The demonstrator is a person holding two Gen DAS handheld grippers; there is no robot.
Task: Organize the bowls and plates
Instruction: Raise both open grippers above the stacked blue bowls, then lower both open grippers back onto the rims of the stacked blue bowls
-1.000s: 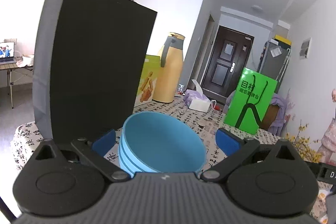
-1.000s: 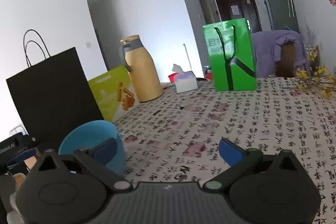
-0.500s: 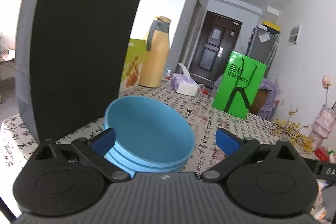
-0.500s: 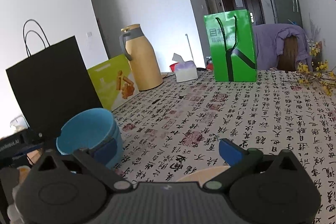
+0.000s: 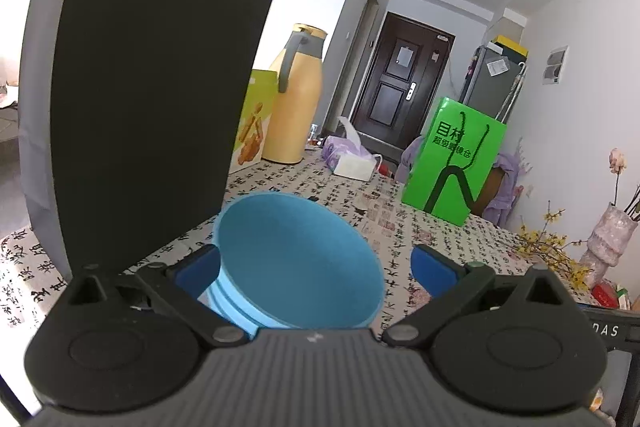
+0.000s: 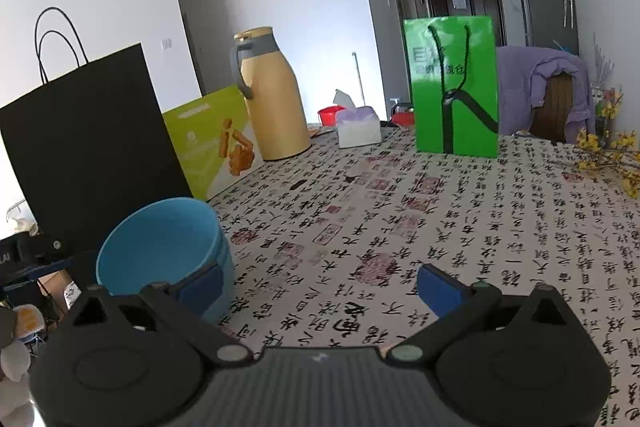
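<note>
A stack of blue bowls (image 5: pixel 296 267) stands on the patterned tablecloth (image 6: pixel 460 227) beside a black paper bag (image 5: pixel 152 115). My left gripper (image 5: pixel 316 269) is open with the stack between its fingers; the left pad (image 5: pixel 196 273) is close to the stack's side and the right pad (image 5: pixel 434 267) stands clear of it. In the right wrist view the same blue bowls (image 6: pixel 160 247) sit at the lower left. My right gripper (image 6: pixel 320 287) is open over bare cloth, holding nothing, with its left pad (image 6: pixel 200 287) in front of the bowls.
Behind the bowls stand a yellow-green box (image 6: pixel 212 143), a tan thermos jug (image 6: pixel 272 99), a tissue pack (image 6: pixel 358 125) and a green paper bag (image 6: pixel 454 87). Yellow flower twigs (image 6: pixel 612 155) and a vase (image 5: pixel 608 239) lie at the far right.
Both views have tilted and drawn nearer to the bowls. The stack has stayed between my left fingers. A tan rim seen under my right gripper half a second ago is almost hidden now.
</note>
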